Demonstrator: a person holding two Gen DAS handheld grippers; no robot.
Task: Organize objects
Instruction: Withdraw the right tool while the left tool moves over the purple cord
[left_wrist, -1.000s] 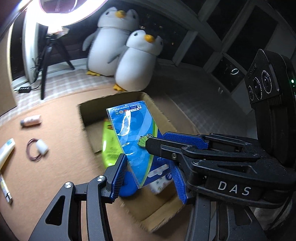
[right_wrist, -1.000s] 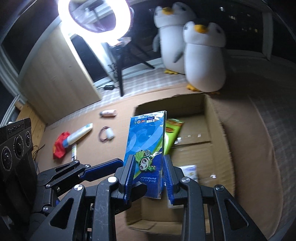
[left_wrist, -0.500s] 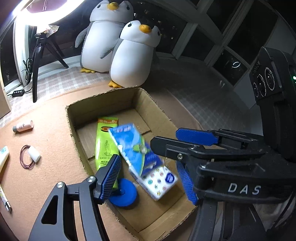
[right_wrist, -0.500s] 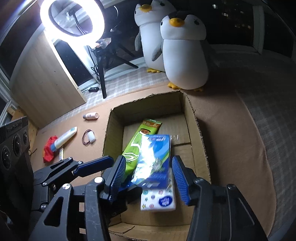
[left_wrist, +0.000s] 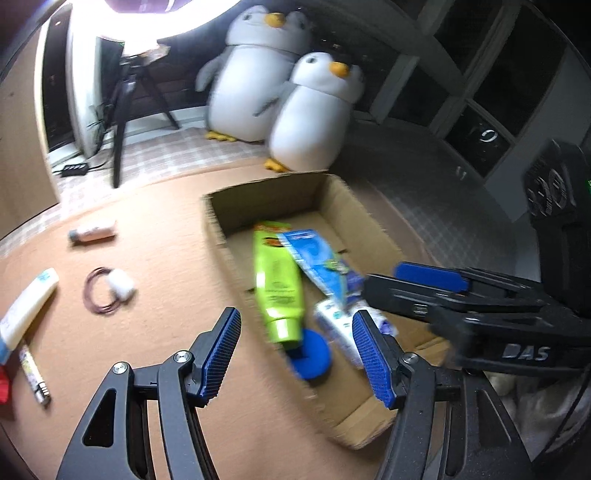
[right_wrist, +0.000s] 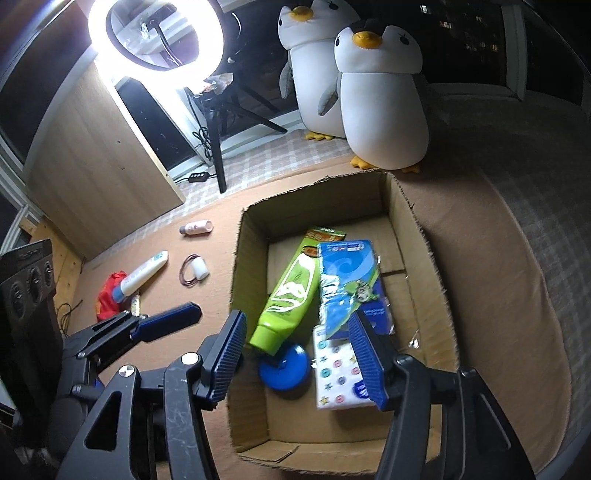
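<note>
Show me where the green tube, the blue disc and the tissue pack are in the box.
green tube (right_wrist: 290, 295): right wrist view, middle of its body.
blue disc (right_wrist: 284, 365): right wrist view, centre of its top face.
tissue pack (right_wrist: 336, 380): right wrist view, on its patterned wrapper.

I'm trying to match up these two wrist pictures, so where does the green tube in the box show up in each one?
Left wrist view: the green tube lies centre frame, inside the cardboard box, cap toward the camera, above the blue round lid.
Right wrist view: the green tube lies left of centre, slanting in the box.
Shared landmark: the two penguin plushes behind the box.
</note>
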